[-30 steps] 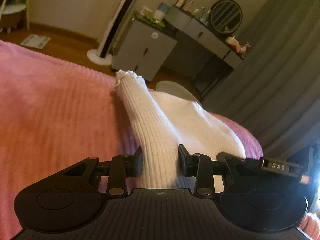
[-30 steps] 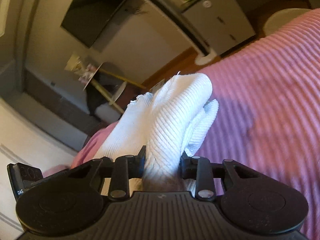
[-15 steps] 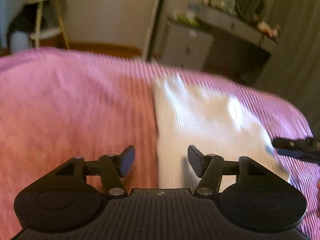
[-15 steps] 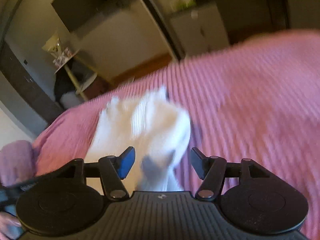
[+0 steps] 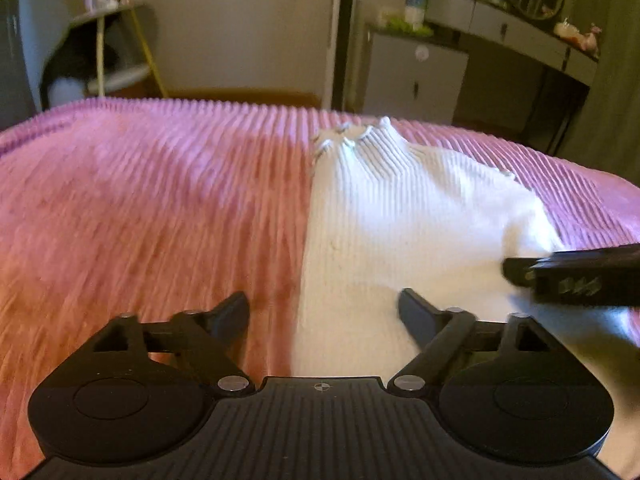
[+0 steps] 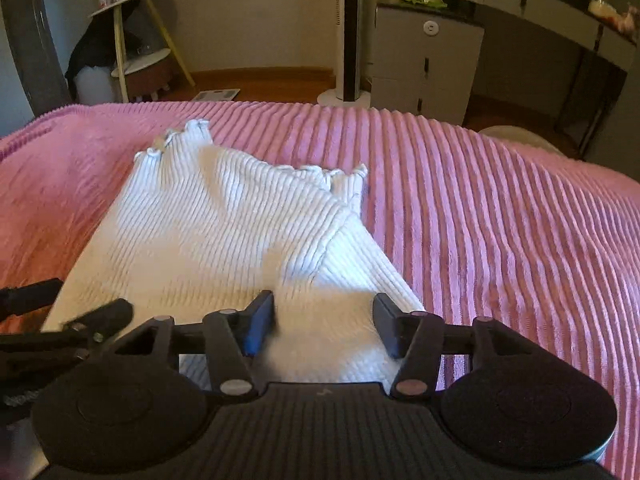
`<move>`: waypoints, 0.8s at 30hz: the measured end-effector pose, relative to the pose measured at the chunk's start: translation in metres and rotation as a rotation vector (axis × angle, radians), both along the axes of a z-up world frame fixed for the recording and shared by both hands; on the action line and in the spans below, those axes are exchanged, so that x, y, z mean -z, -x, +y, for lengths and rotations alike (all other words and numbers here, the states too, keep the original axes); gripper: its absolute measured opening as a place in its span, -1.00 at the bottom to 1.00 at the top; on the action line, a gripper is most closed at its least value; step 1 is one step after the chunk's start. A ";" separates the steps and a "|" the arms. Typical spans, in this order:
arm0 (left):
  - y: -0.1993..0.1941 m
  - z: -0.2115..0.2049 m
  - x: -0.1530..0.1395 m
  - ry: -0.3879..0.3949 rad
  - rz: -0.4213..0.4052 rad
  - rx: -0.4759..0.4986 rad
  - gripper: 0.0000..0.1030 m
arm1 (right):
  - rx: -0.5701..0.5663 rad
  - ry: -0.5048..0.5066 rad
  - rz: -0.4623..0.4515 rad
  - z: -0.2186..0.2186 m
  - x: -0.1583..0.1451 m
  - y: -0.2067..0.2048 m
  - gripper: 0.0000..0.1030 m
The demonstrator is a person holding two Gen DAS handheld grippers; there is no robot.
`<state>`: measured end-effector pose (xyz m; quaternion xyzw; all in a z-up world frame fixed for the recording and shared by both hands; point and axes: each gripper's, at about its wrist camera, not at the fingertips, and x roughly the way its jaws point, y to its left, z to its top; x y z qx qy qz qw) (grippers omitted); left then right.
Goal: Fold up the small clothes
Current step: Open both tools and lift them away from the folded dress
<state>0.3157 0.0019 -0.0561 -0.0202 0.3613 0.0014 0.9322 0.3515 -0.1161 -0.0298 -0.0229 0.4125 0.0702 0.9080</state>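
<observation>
- A white ribbed garment (image 6: 224, 248) lies spread on the pink ribbed bedspread (image 6: 500, 220), its two frilled ends pointing toward the far edge of the bed; it looks laid out flat so a fold can be made.
- The near edge of the cloth sits under both tools, seemingly set down there on purpose: each gripper is placed over one near corner.
- The left gripper (image 5: 324, 312) tilts down over the garment's left edge. Its jaws have just been opening and stand spread wide; one finger is over the bedspread, the other over the cloth, and neither pinches anything.
- The right gripper (image 6: 324, 320) points down at the near right part of the garment. Its jaws have just eased partly inward, yet a clear gap remains, with cloth lying between them unpinched.
- The two tools hang close together, side by side.
- A dresser (image 6: 428, 56) and a side table (image 6: 136, 52) stand beyond the bed.
</observation>
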 end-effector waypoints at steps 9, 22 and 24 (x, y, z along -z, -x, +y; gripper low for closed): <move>0.077 0.015 -0.034 -0.040 -0.091 0.089 0.82 | -0.016 -0.018 -0.165 0.000 -0.037 0.119 0.19; 0.105 0.018 -0.020 0.072 -0.050 -0.027 0.88 | 0.077 0.012 -0.045 -0.008 0.001 0.112 0.68; 0.110 0.022 -0.028 0.092 -0.004 -0.045 0.88 | 0.084 0.026 -0.062 -0.008 -0.006 0.128 0.71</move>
